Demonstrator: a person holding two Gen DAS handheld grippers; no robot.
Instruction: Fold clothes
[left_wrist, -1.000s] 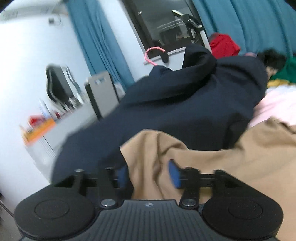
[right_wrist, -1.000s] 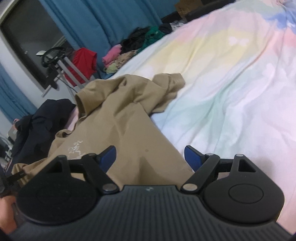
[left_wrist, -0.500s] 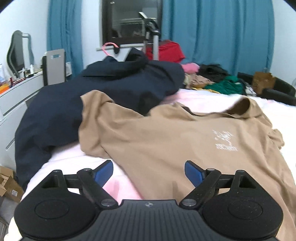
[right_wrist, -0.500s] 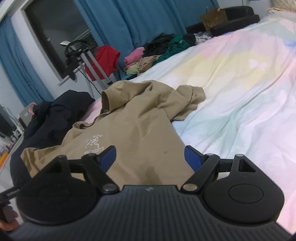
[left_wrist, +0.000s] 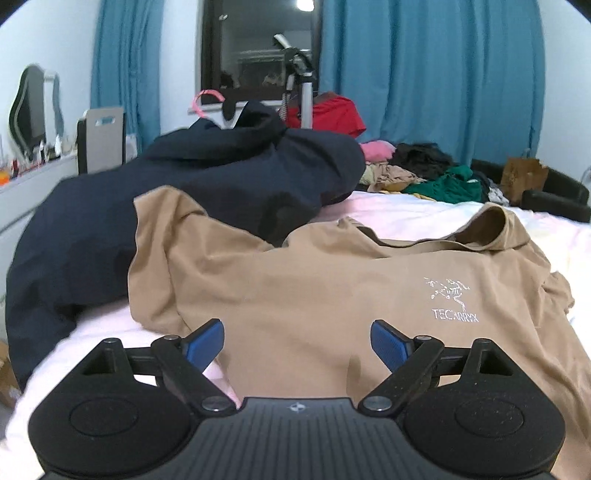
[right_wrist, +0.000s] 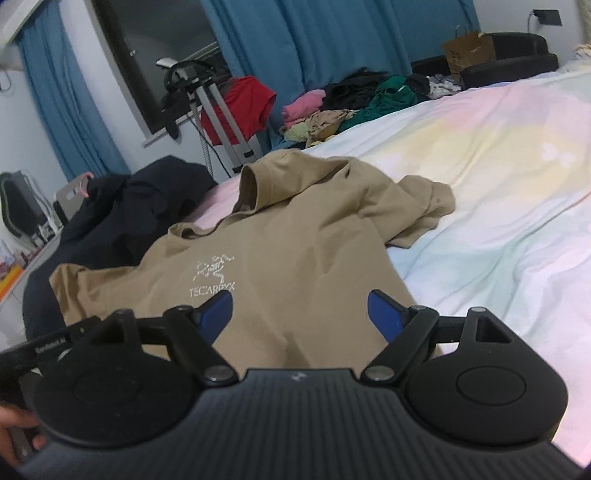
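Blue pads on the left gripper have just been opening and now stand wide with nothing held, and the right gripper has wide, empty jaws too. Right in front of both lies the tan shirt, spread on the bed with its bottom edge nearest and its collar far away. Its left side, next to the dark jacket, seems nearer the left gripper, and the other side nearer the right.
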